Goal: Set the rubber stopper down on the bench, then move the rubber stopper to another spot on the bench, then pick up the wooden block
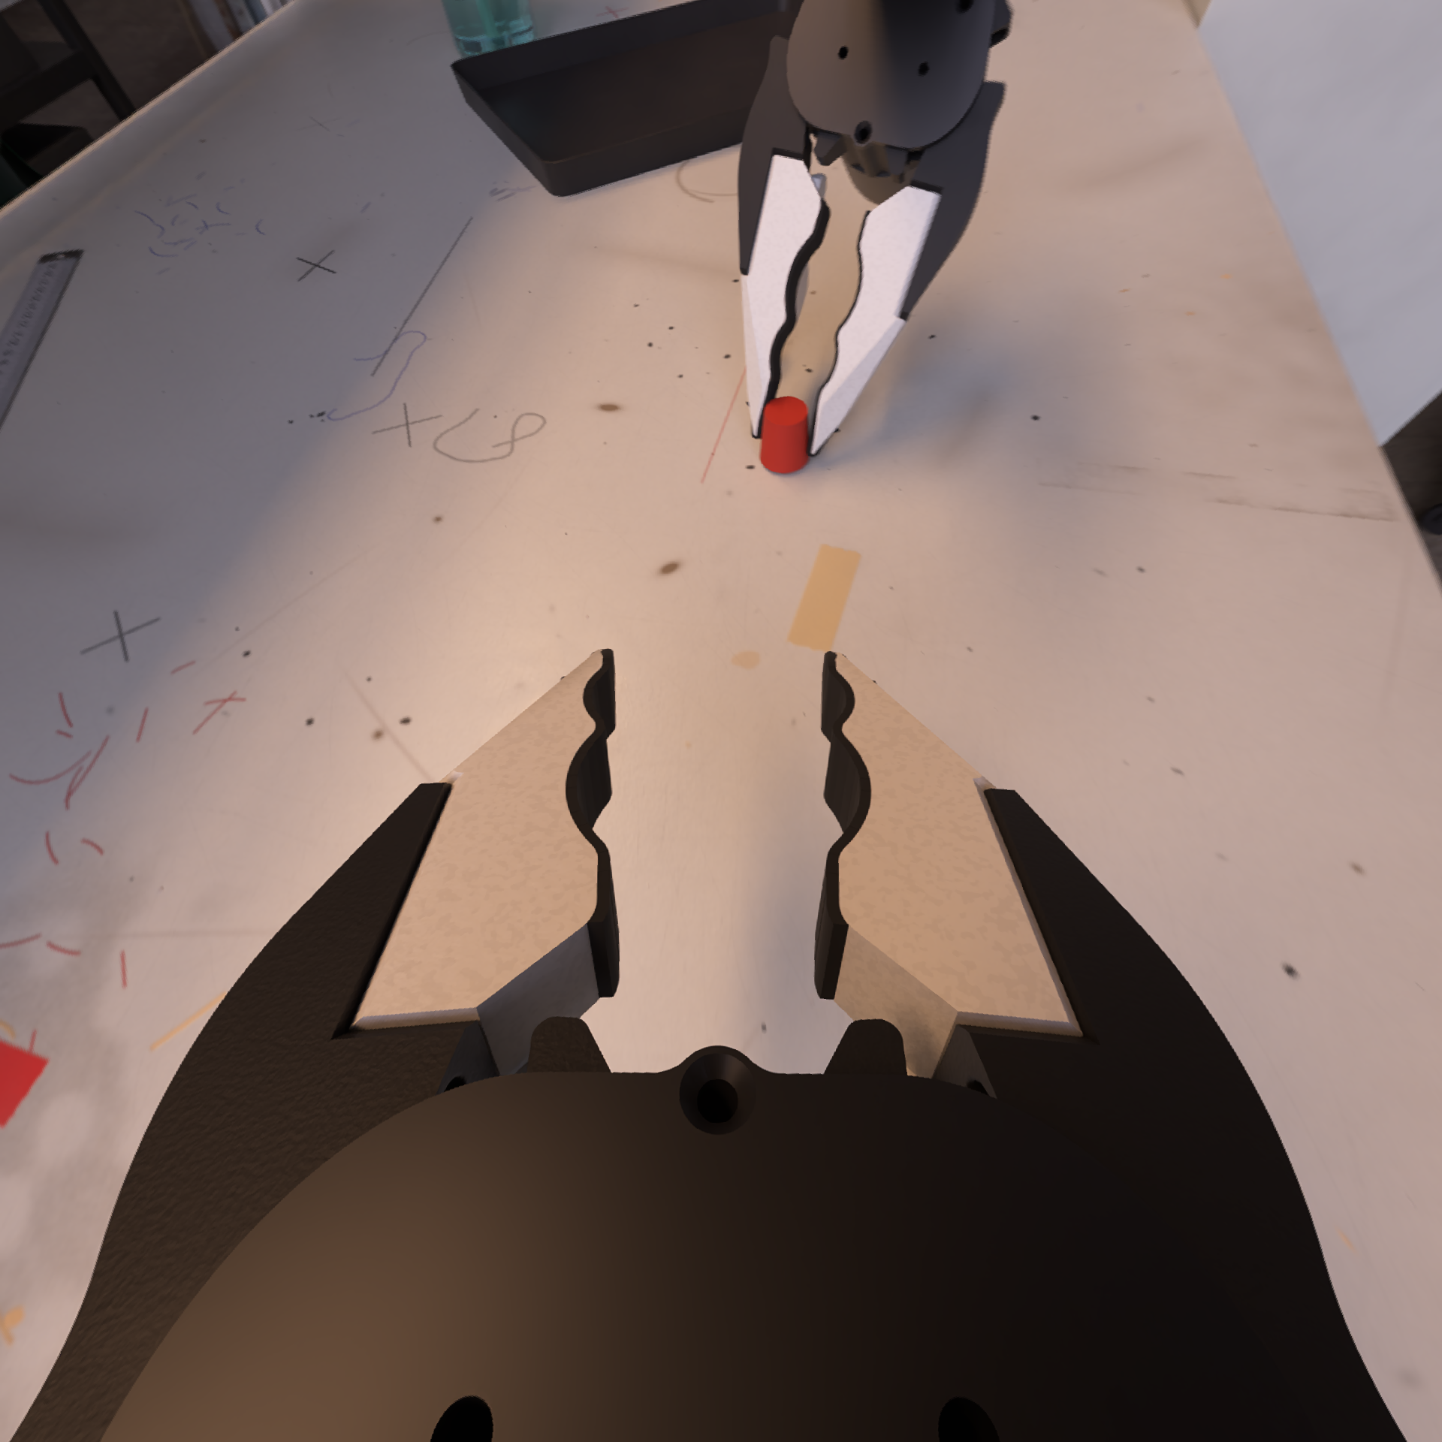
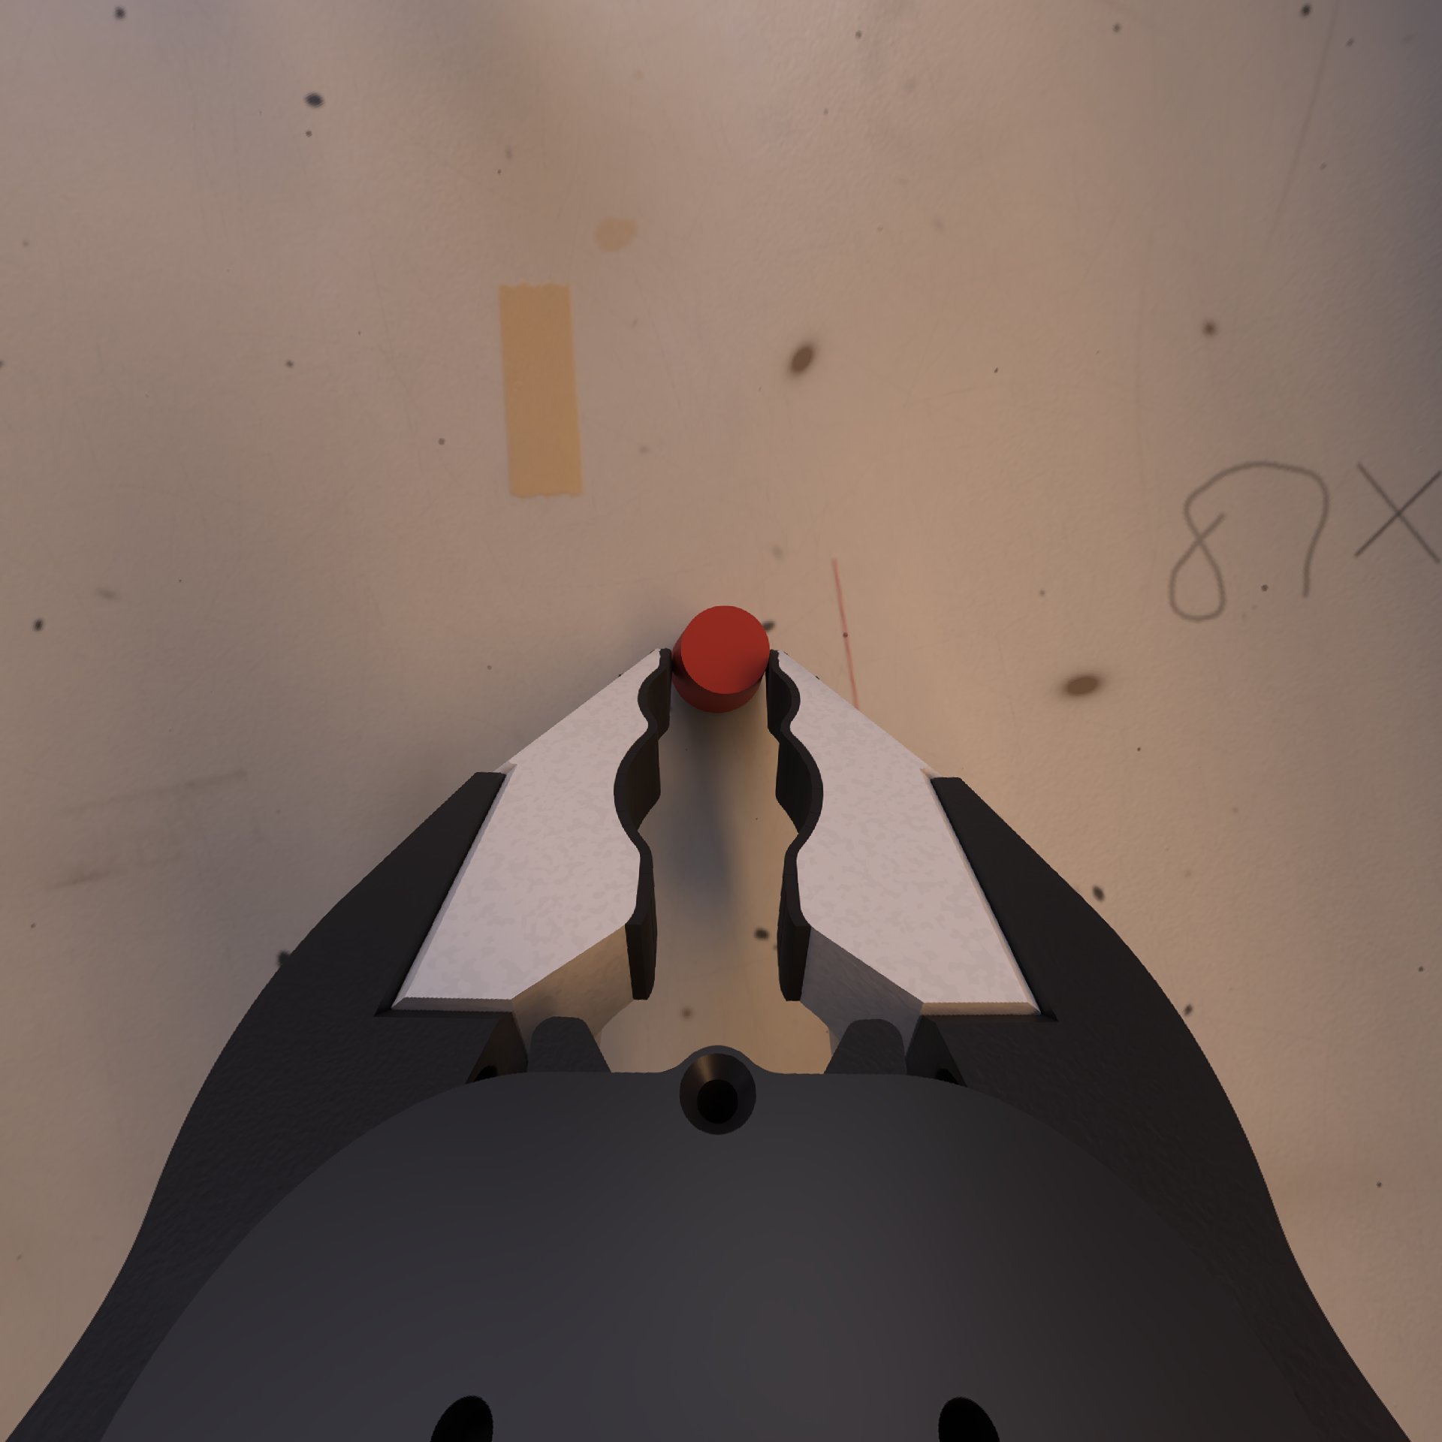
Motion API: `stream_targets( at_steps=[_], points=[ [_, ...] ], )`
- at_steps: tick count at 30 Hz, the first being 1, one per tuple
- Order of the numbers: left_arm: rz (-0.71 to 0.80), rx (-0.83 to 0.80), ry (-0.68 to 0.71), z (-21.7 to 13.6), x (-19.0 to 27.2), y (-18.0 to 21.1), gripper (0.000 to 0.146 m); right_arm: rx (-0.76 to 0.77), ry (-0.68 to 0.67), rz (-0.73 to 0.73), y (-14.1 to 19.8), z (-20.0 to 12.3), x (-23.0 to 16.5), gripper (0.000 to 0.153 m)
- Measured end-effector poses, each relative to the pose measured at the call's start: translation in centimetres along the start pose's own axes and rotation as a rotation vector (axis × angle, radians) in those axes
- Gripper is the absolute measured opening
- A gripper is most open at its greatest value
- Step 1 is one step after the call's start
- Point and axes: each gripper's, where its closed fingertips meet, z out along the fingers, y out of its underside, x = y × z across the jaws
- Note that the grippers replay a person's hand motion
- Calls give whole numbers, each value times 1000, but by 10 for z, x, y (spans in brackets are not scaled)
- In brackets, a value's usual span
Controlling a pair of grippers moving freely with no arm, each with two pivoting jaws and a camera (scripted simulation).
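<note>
Seen from the left wrist only: a black tray [image 1: 624, 101] at the far end of the bench [image 1: 1092, 546], a greenish glass vessel [image 1: 488, 23] behind it, a metal ruler [image 1: 31, 328] at the left edge, a red scrap [image 1: 15, 1081] low on the left, and the whole right gripper [image 1: 784, 437] tilted steeply down onto the rubber stopper [image 1: 784, 445]. Seen from the right wrist only: the stopper's flat round top [image 2: 722, 651], looked down on almost vertically, with the same strip of tan tape [image 2: 542, 390] beyond it and pencil scrawls off to the right. Stopper red, matte, a short tapered plug, standing upright on the pale, ink-speckled bench, apparently resting on the surface, though the contact line is hard to read. Fingers on both grippers alike: speckled pale wedges set in dark textured shells, with black wavy inner pads. Right gripper [image 2: 719, 663] narrowed so the fingertips [image 2: 663, 663] pinch the stopper at its sides. Left gripper [image 1: 718, 663] held low and nearly level over the bench, well back from the stopper, jaws spread wide with only bare bench between them. Wooden block not visible in either view.
</note>
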Motion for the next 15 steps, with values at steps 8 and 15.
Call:
stream_targets(
  at_steps=[8, 15],
  points=[
    [5, -162, 27, -18, 5, 43, 61, 156, -23, -41, -55, -4, -7, 24],
    [1, -270, 59, 8, 20, 65, 55, 125, -178, -182, -104, 40, -38, 24]
  ],
)
